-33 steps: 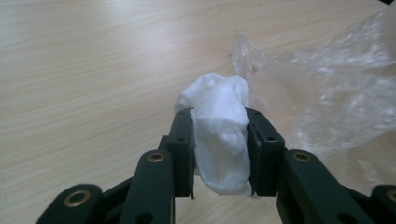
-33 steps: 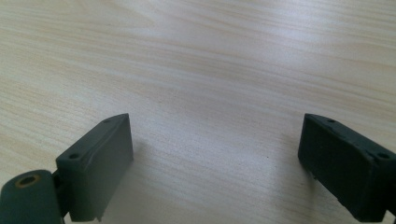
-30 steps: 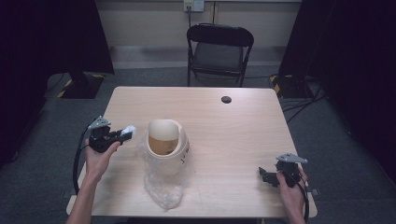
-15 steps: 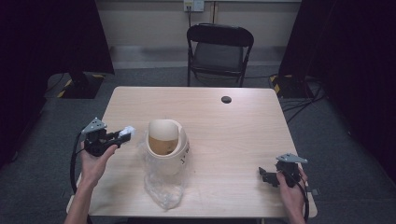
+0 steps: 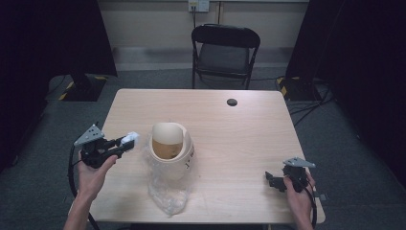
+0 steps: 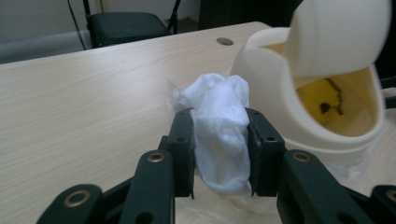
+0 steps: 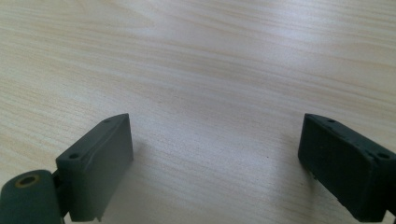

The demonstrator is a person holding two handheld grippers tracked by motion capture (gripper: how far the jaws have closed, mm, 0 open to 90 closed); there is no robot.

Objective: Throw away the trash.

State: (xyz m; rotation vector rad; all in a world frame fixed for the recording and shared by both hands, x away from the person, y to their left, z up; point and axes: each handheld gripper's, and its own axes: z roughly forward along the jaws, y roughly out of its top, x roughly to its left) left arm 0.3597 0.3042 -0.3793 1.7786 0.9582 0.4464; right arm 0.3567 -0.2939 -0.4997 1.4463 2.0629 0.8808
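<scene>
While left gripper (image 5: 125,143) pinches white wad (image 6: 219,126), drifted slightly left from cream container (image 5: 171,146) | right gripper (image 5: 273,179) idle, jaws spread, lower right on bench (image 5: 239,139)

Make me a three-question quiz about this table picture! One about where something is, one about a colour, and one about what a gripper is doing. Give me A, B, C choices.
1. Where is the small dark disc?
A. Far side of the table, near the chair
B. Inside the cream container
C. Under the right gripper

2. What colour is the wad in the left gripper?
A. Red
B. White
C. Green

3. How do the right gripper's jaws stand?
A. Clamped on a cup
B. Wide apart with nothing between them
C. Clamped on plastic wrap

Answers:
1 A, the high view shows the disc alone near the table's far edge.
2 B, the left gripper view shows a white crumpled wad between the jaws, beside the cream container.
3 B, the right gripper view shows bare wood between the spread jaws.
</scene>
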